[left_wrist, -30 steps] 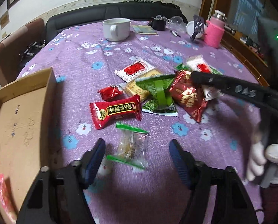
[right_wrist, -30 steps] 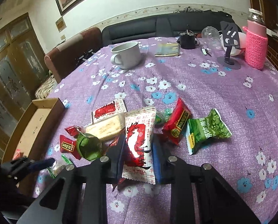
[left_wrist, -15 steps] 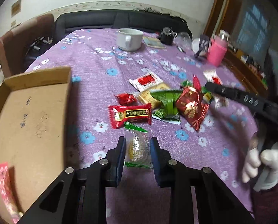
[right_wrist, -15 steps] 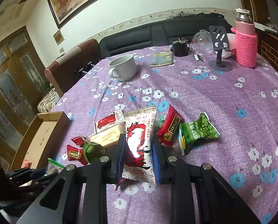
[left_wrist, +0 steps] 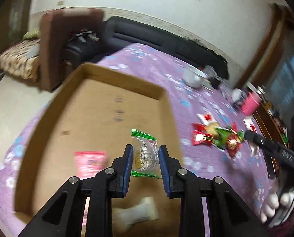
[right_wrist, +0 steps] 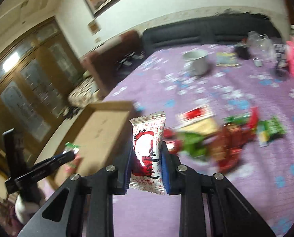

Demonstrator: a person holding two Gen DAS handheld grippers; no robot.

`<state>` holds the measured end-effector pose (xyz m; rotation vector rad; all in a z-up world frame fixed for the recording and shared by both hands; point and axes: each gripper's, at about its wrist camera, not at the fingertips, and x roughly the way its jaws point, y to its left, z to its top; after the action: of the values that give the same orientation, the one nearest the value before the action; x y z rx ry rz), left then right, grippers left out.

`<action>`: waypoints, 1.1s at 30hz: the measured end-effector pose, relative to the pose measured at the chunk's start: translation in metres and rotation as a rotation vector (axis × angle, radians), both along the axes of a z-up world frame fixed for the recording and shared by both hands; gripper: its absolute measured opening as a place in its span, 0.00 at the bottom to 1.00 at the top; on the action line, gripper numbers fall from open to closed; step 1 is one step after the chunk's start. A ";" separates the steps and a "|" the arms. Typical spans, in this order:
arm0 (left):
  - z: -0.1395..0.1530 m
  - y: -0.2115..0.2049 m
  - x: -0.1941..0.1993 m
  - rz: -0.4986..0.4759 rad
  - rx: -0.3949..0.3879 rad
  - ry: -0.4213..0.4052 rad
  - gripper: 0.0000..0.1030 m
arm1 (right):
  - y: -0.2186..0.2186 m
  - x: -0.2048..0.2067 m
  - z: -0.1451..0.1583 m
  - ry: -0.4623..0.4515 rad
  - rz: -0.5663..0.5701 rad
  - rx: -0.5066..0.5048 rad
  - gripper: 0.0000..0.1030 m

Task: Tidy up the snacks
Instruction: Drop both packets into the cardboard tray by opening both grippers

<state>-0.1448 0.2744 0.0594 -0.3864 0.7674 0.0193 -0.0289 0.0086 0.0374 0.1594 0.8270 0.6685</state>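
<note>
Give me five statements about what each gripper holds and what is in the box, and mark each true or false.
1. The left gripper grips a clear candy with green ends. True.
2. The right gripper is empty. False: it grips a white-and-red packet.
3. A pink packet lies in the cardboard box. True.
4. The mug stands inside the box. False: it stands on the purple tablecloth.
5. No snacks remain on the tablecloth. False: a snack pile remains.
</note>
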 end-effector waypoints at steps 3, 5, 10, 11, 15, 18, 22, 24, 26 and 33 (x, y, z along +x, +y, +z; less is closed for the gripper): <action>-0.004 0.027 -0.007 0.054 -0.001 0.008 0.27 | 0.040 -0.007 -0.004 0.037 0.080 -0.001 0.24; -0.007 0.041 -0.008 0.078 0.009 0.018 0.27 | 0.065 -0.011 -0.007 0.054 0.125 -0.012 0.24; -0.018 0.064 -0.007 0.115 0.005 0.047 0.27 | 0.127 -0.020 -0.022 0.083 0.213 -0.083 0.24; -0.020 0.066 -0.007 0.118 0.002 0.052 0.27 | 0.135 -0.021 -0.026 0.092 0.224 -0.093 0.24; -0.022 0.069 -0.009 0.102 -0.014 0.046 0.27 | 0.162 -0.025 -0.043 0.120 0.255 -0.133 0.25; -0.018 0.067 -0.012 0.090 -0.021 0.033 0.29 | 0.170 -0.028 -0.050 0.125 0.261 -0.152 0.25; -0.010 0.068 -0.020 0.104 -0.046 0.011 0.45 | 0.173 -0.033 -0.048 0.094 0.258 -0.162 0.34; -0.004 0.069 -0.024 0.109 -0.070 -0.009 0.48 | 0.166 -0.034 -0.042 0.089 0.256 -0.141 0.40; 0.002 0.068 -0.027 0.114 -0.091 -0.027 0.60 | 0.160 -0.035 -0.035 0.073 0.245 -0.130 0.41; 0.017 0.054 -0.033 0.104 -0.175 -0.052 0.82 | 0.079 -0.034 0.002 -0.044 0.116 -0.096 0.62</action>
<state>-0.1777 0.3286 0.0760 -0.5906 0.6991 0.0401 -0.0633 0.0873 0.0397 0.0102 0.8286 0.7370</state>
